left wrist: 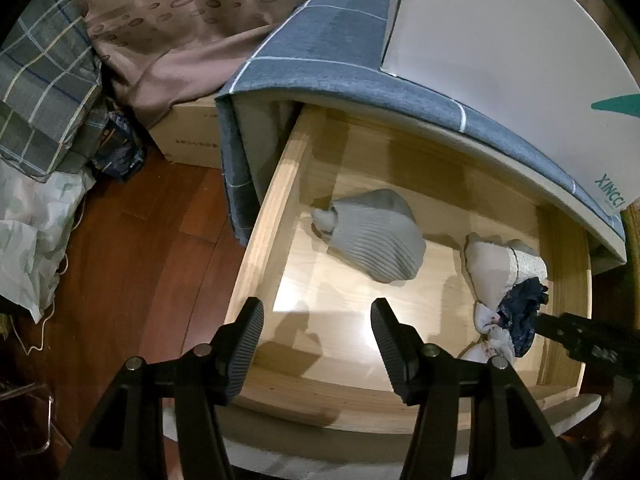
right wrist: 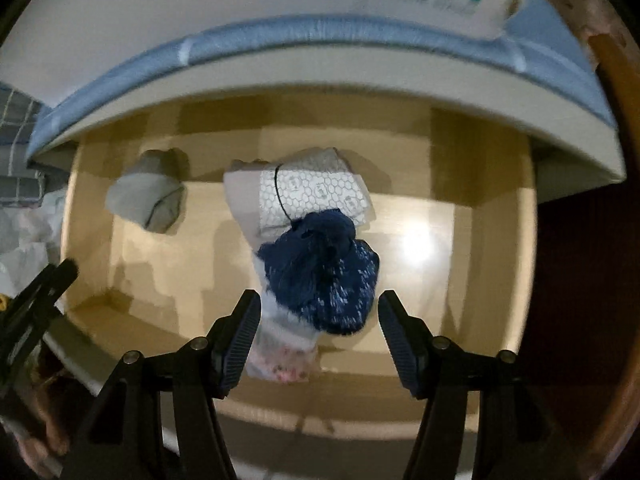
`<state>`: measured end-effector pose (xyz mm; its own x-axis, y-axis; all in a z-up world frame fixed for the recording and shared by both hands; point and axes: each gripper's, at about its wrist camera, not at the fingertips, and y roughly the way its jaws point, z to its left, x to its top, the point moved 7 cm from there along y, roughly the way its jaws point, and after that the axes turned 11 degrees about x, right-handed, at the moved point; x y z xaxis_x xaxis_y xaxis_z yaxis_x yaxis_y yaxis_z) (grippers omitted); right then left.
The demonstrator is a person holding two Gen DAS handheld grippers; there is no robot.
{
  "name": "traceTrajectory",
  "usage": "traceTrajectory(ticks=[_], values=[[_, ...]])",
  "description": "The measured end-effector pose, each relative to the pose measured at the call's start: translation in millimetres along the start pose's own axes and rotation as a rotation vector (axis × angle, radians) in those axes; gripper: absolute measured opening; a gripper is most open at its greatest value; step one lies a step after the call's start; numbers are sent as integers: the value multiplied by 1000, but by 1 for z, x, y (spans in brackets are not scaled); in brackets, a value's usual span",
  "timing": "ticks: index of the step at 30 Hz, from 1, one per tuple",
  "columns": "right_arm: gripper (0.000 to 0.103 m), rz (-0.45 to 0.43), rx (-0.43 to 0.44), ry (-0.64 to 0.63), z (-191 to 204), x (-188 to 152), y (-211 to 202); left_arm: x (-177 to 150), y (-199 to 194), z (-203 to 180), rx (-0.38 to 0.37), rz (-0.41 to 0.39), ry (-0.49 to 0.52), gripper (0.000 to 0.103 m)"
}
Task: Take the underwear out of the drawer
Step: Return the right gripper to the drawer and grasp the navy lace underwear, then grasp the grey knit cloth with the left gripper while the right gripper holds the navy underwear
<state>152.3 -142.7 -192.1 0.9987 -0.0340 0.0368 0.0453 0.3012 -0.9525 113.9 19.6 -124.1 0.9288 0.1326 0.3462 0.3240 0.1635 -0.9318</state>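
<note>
Open wooden drawer holds bundled underwear; right hand-held gripper, jaws wide, should straddle the navy bundle squarely before closing.

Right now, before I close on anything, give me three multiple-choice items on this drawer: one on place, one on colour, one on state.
1. Where does the grey ribbed bundle lie in the drawer?
A. toward its left side
B. against its right wall
C. on the floor outside it

2. What colour is the crumpled piece on top of the pale folded pile?
A. red
B. dark blue
C. yellow

3. How does the right hand-held gripper stand?
A. shut on the grey bundle
B. shut on nothing
C. open above the dark blue piece

Answers:
1. A: both views show it left of the other garments.
2. B: it is navy with light specks.
3. C: its fingers stand apart either side of the piece, with visible gaps.
</note>
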Motion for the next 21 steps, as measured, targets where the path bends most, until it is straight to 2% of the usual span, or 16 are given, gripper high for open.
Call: traceTrajectory(ticks=[12, 18, 21], values=[[58, 59, -67, -2, 1, 10, 48, 1, 3, -3, -13, 14, -1, 57], [39, 94, -94, 10, -17, 2, 50, 2, 5, -4, -15, 16, -4, 57], [37, 110, -91, 46, -28, -3, 47, 1, 5, -4, -12, 16, -1, 57]])
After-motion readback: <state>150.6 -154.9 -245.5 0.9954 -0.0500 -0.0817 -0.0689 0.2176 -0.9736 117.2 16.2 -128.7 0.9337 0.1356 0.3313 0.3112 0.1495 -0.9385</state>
